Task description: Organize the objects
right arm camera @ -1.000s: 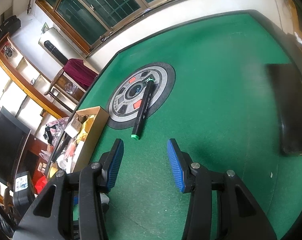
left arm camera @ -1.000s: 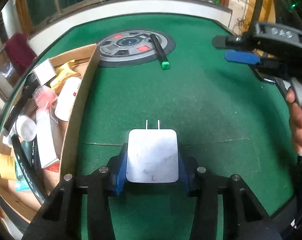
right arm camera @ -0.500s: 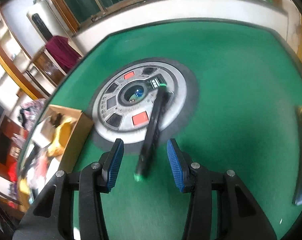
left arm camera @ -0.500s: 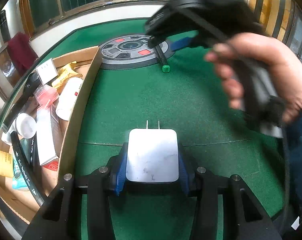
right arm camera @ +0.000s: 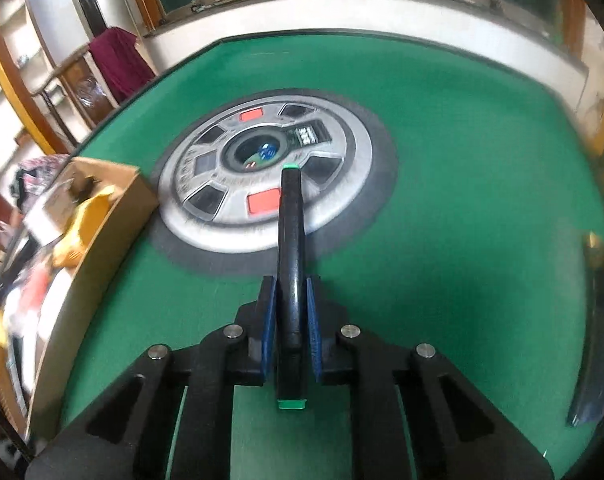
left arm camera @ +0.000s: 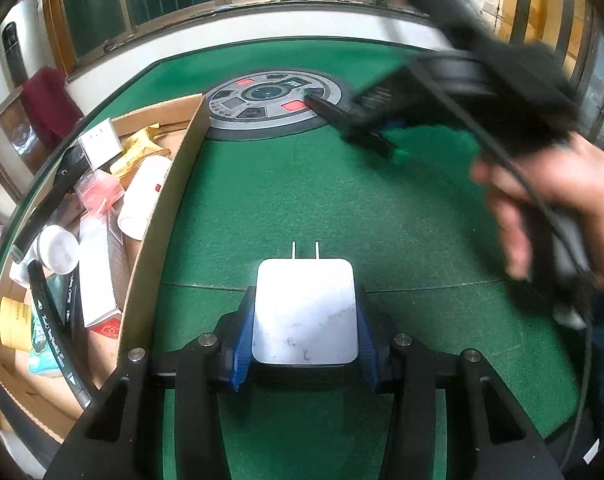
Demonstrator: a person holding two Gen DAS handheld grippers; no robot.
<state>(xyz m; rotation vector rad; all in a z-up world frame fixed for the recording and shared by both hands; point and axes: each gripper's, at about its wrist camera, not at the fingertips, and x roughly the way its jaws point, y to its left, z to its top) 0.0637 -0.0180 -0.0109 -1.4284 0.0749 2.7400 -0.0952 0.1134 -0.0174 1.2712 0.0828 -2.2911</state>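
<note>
While both hands are working: two things are being held above the green table (left arm camera: 262,208).
Left gripper (left arm camera: 303,344): pinching the white charger (left arm camera: 305,316), tilting down beside the cardboard box (left arm camera: 170,216).
Right gripper (right arm camera: 290,336): jaws just finished closing, squeezing the black marker (right arm camera: 290,248) near its tail.
Risk: marker may be swinging and slipping, since most of it is sticking out front.

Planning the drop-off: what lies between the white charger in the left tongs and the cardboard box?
Only bare green felt separates charger and box, seen in the left wrist view.
</note>
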